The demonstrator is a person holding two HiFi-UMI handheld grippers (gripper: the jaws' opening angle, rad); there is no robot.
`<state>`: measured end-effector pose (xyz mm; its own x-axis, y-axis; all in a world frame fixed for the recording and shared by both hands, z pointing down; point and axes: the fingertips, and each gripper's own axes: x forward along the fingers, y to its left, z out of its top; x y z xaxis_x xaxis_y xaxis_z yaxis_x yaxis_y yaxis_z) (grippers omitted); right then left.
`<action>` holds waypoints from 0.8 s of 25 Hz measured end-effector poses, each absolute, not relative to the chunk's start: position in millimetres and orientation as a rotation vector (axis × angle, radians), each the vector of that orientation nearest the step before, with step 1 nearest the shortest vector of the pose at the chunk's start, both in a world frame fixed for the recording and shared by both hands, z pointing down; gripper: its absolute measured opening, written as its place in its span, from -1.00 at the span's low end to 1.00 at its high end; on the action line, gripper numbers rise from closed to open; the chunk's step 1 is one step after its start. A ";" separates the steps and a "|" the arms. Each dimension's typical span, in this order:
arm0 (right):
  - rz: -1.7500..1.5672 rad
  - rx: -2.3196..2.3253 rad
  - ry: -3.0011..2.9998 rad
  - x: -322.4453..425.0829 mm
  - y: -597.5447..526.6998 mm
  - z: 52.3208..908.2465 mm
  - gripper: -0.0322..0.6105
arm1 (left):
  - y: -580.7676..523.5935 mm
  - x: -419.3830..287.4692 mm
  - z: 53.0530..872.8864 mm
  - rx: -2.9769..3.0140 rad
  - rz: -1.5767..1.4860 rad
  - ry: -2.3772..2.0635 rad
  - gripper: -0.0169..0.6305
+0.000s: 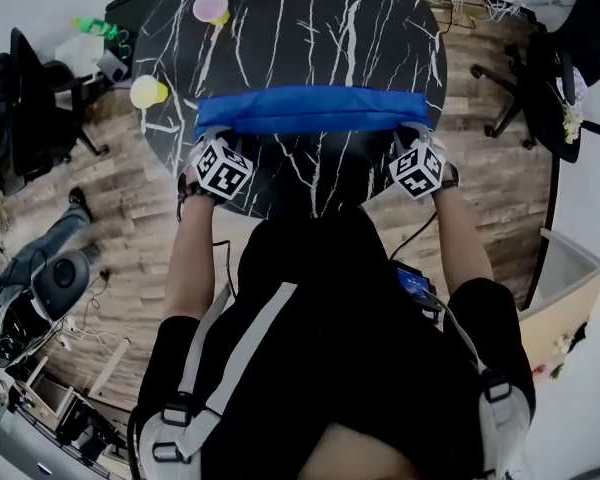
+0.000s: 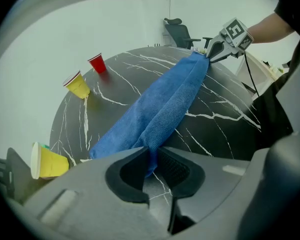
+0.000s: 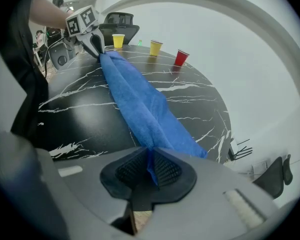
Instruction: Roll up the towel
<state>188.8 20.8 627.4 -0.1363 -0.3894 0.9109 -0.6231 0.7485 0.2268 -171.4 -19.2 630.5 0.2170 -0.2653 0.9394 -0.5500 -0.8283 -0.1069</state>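
Black marbled round table [image 1: 320, 28] bears towel [image 1: 310, 108]; wood floor [image 1: 140, 258].

**Desk:** Where does the head view stand?

**Photographer:** High over the counter [image 1: 310, 38], at the edge nearest the person, facing steeply down. The whole round top fits in frame.

**Desk:** The left gripper view?

**Photographer:** Low over that same side of the counter, tight behind its own jaws. It looks along the towel [image 2: 165, 104] to the right gripper [image 2: 208, 58].

**Desk:** And the right gripper view?

**Photographer:** Its mirror, just as close, looking back across the counter to the left gripper [image 3: 99, 53].

**Desk:** Shared ground?

**Photographer:** All three take in the counter top and the towel. Both gripper views also catch the red cup [image 2: 97, 63] near the counter's far rim.
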 end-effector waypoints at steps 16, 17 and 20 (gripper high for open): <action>0.333 0.732 -1.762 179.8 81.5 624.2 -0.79 | 36.2 -182.9 627.8 2.229 1.635 -0.682 -0.75; 0.341 0.740 -1.763 179.7 81.3 624.0 -0.79 | 35.8 -183.1 627.9 2.226 1.632 -0.677 -0.75; 0.370 0.776 -1.767 180.5 74.6 622.1 -0.79 | 32.4 -182.9 628.2 2.199 1.612 -0.657 -0.74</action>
